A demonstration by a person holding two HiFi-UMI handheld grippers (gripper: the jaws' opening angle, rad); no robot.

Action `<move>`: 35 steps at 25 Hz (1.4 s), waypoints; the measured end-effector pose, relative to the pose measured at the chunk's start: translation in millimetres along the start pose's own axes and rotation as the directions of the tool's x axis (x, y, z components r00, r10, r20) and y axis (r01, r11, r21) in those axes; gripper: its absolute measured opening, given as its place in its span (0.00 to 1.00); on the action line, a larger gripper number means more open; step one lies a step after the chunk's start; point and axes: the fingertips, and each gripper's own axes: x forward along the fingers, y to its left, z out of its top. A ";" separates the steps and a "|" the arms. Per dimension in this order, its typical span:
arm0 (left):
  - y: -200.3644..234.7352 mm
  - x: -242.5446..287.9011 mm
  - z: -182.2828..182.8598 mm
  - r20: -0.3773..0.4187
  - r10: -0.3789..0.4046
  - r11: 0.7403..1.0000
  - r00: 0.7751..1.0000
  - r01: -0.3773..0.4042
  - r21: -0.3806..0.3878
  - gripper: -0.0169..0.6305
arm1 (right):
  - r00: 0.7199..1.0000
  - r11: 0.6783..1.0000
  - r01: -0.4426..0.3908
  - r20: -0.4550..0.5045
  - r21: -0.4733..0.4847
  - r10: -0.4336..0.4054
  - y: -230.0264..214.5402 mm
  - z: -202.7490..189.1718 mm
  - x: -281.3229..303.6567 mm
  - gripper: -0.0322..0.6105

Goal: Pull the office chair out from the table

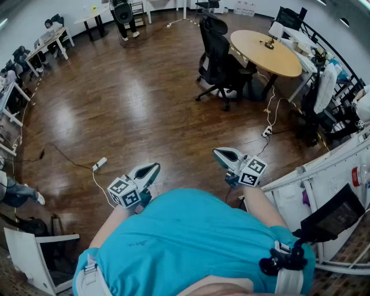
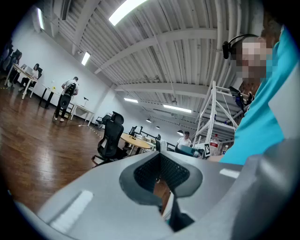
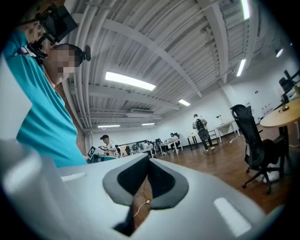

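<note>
The black office chair (image 1: 217,55) stands on the wood floor at the left edge of the round wooden table (image 1: 266,52), far ahead of me. Both grippers hang close to my body, well short of the chair. My left gripper (image 1: 147,173) and right gripper (image 1: 225,156) are shut, with nothing between the jaws. The left gripper view looks past the left gripper (image 2: 159,164) to the chair (image 2: 110,138) and table (image 2: 136,142) in the distance. In the right gripper view the chair (image 3: 255,145) sits at the right beside the table edge (image 3: 283,115), beyond the right gripper (image 3: 147,173).
A power strip (image 1: 99,163) with a cable lies on the floor front left, another (image 1: 267,131) near the table's base. A white rack (image 1: 324,173) and cluttered desks line the right. Desks with seated people stand far left; a person (image 1: 122,14) stands at the back.
</note>
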 end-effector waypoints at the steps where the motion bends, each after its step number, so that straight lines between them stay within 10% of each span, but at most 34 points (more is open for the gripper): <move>1: -3.5 6.9 -0.4 -0.001 0.008 1.000 1.000 -0.008 -0.010 0.03 | 1.000 1.000 0.003 0.001 -0.003 -0.003 -4.0 2.3 -6.5 0.05; 16: -25.9 109.2 -28.5 -0.021 -0.031 0.999 0.999 0.031 0.005 0.03 | 0.998 0.998 0.060 0.004 -0.020 -0.059 -78.6 19.8 -78.4 0.05; 35: 232.8 142.4 66.9 -0.052 -0.202 0.979 0.978 0.201 -0.027 0.03 | 0.958 0.957 0.285 0.005 -0.058 -0.286 -219.0 49.4 106.8 0.05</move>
